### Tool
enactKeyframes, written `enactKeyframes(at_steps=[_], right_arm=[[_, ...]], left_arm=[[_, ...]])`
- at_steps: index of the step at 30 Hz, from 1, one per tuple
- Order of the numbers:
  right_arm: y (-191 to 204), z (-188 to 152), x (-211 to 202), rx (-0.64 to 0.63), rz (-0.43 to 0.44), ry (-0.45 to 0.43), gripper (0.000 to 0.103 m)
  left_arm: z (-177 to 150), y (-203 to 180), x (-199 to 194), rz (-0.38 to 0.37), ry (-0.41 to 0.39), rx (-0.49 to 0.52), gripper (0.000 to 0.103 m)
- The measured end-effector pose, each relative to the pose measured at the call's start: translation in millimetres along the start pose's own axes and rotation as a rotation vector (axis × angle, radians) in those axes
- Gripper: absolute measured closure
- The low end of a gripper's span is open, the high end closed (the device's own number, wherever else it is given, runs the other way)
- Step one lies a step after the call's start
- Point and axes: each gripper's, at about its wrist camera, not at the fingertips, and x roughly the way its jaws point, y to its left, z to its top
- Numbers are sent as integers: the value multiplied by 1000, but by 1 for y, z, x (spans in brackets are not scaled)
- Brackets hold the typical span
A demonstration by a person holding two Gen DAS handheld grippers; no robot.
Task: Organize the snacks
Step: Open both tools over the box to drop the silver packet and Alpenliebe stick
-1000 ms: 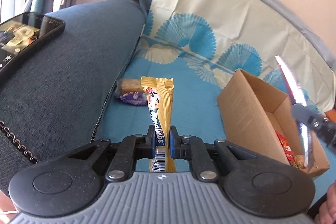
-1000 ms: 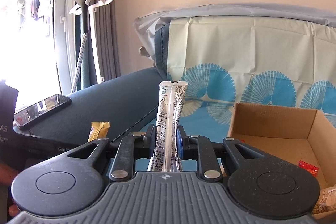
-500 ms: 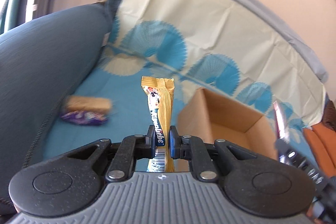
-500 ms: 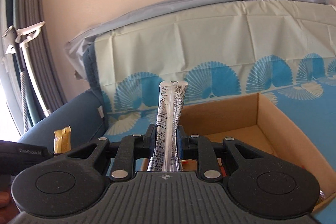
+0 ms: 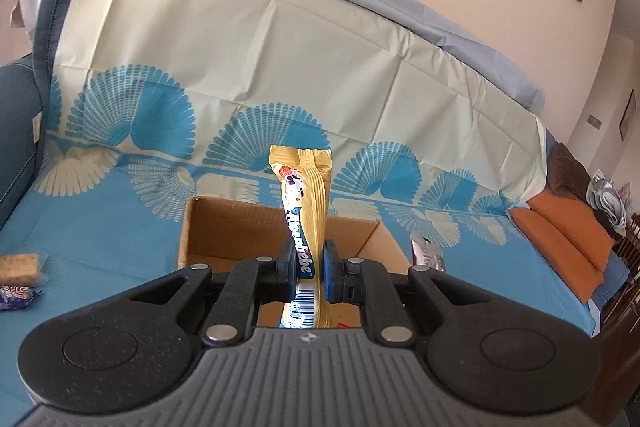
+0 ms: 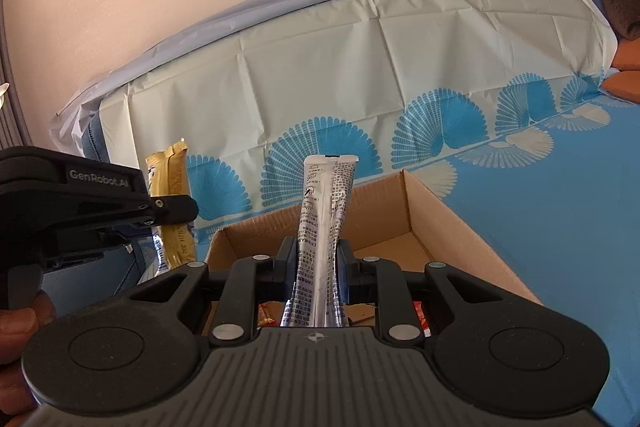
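Note:
My left gripper (image 5: 306,263) is shut on a gold Alpenliebe snack bar (image 5: 304,195), held upright over the near edge of an open cardboard box (image 5: 240,227). My right gripper (image 6: 318,263) is shut on a silver snack stick (image 6: 324,211), held upright above the same box (image 6: 448,227). In the right wrist view the left gripper (image 6: 172,207) and its gold bar (image 6: 170,183) show at the left. The silver stick's tip (image 5: 426,253) shows at the box's right in the left wrist view. Red-wrapped snacks (image 6: 420,315) lie inside the box.
The box sits on a sofa seat under a blue and cream fan-patterned cover (image 5: 120,247). Two loose snacks lie at the left: a beige bar (image 5: 20,265) and a purple packet (image 5: 16,297). Orange cushions (image 5: 568,247) lie at the right.
Both grippers have swung right from the sofa arm side toward the box, each still holding its snack. The box now lies directly ahead, and the phone on the armrest has left view.

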Motion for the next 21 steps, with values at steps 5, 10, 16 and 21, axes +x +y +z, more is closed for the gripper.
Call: enactKeyframes(at_steps=[5, 10, 16, 21], right_arm=[[-3, 1, 1, 8, -8, -1, 82], [5, -4, 13, -65, -60, 73, 58], [8, -10, 19, -76, -98, 111, 41], [20, -19, 22, -102, -95, 136, 40]], left_arm=[[-3, -8, 9, -20, 14, 16, 90], [-6, -11, 24, -23, 103, 56, 77], [-31, 32, -5, 79, 58, 1, 69], [-66, 105, -54, 194, 46, -102, 84]])
